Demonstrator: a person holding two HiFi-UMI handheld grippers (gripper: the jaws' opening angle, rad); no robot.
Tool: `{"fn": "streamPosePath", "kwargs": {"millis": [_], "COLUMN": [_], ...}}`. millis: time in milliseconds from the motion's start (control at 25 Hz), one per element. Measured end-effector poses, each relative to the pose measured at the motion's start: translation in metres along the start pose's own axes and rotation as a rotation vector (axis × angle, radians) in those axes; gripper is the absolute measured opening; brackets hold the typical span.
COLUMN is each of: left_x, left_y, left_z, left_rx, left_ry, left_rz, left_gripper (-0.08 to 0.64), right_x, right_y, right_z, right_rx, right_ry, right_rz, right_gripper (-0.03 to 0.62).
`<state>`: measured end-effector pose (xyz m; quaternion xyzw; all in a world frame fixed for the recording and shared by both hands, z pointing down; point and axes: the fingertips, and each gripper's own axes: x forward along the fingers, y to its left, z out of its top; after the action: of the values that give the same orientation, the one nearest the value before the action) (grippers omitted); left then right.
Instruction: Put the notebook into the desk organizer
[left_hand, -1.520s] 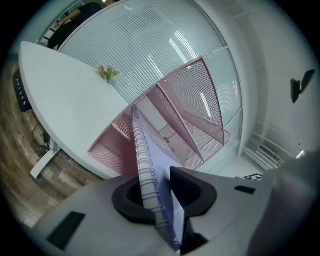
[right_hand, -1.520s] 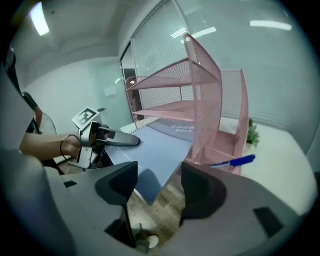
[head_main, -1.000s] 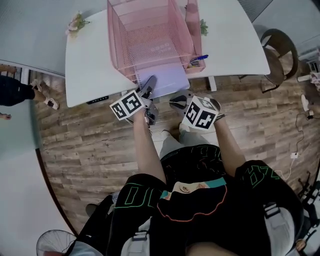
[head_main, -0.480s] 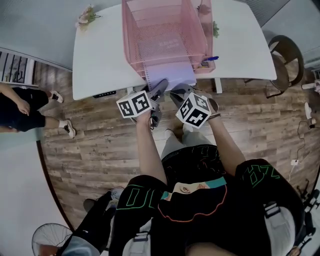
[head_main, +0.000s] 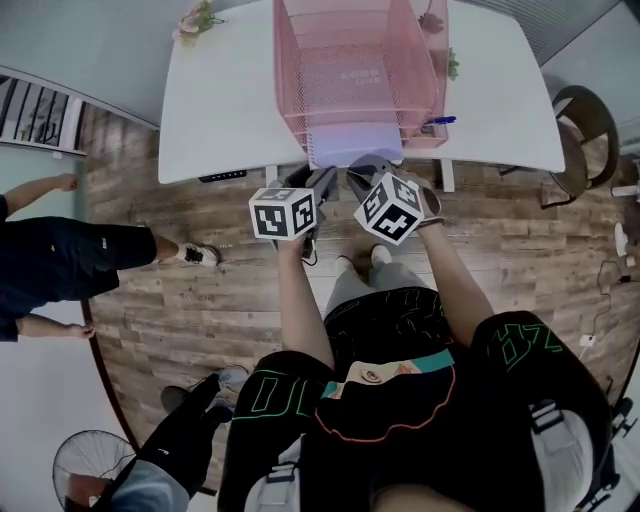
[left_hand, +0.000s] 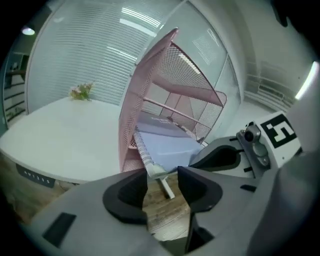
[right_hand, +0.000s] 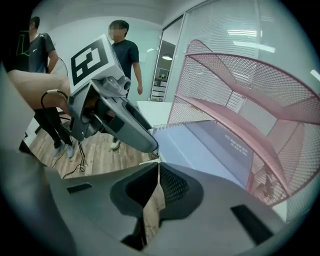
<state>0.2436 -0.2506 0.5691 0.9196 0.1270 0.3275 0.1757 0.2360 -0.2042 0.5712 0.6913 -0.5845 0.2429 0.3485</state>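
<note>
The lavender spiral notebook (head_main: 352, 145) lies flat in the bottom tier of the pink wire desk organizer (head_main: 355, 60) on the white table (head_main: 220, 110). Its near edge sticks out towards me. My left gripper (head_main: 324, 180) hovers just short of that edge. In the left gripper view the left gripper (left_hand: 162, 182) is open and has just been closing, with nothing between its fingers; the notebook (left_hand: 167, 145) lies ahead of it. My right gripper (head_main: 358, 173) is beside it at the notebook's near edge. The right gripper (right_hand: 157, 172) is shut and empty, the notebook (right_hand: 210, 145) lying ahead of it.
A blue pen (head_main: 440, 121) sits in the organizer's right side compartment. Small flowers (head_main: 197, 20) stand at the table's far left. A chair (head_main: 585, 120) is to the right. People (head_main: 60, 260) stand on the wooden floor at left, and a fan (head_main: 85, 480) is at lower left.
The left gripper has let go of the notebook's near corner and drawn back a little. Both grippers have shifted right. A person has walked in at the left.
</note>
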Motion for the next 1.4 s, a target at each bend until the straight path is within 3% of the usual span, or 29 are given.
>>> {"fn": "streamPosePath", "kwargs": {"millis": [160,240,440,680,920,1040,1280,1400], "left_x": [-0.005,-0.006,0.008,0.022,0.025,0.02,-0.015,-0.041], "left_y": [0.006,0.006,0.001,0.005,0.009,0.009,0.008,0.002], "left_z": [-0.002,0.0,0.015,0.03,0.035,0.035,0.045,0.064], "left_rx": [0.126,0.183,0.278,0.392,0.357,0.305,0.24,0.24], "left_ry": [0.055,0.076,0.098,0.162,0.126,0.069,-0.058,-0.172], "left_rz": [0.092,0.119,0.145,0.229,0.279,0.282,0.288,0.288], "left_gripper": [0.11,-0.001,-0.006,-0.005,-0.003,-0.003,-0.003,-0.003], "right_x": [0.001,0.002,0.007,0.01,0.009,0.002,-0.024,-0.043], "right_y": [-0.007,-0.016,-0.032,-0.05,-0.061,-0.055,-0.046,-0.045], "right_z": [0.003,0.003,0.007,0.011,0.011,0.013,0.044,0.068], "right_rx": [0.0,0.003,0.009,0.035,0.073,0.102,0.198,0.205], "right_ry": [-0.001,0.001,0.005,0.005,-0.008,-0.04,-0.241,-0.355], "right_rz": [-0.03,-0.052,-0.066,-0.106,-0.15,-0.123,-0.06,-0.049], "right_gripper": [0.017,0.017,0.017,0.017,0.017,0.017,0.003,0.003]}}
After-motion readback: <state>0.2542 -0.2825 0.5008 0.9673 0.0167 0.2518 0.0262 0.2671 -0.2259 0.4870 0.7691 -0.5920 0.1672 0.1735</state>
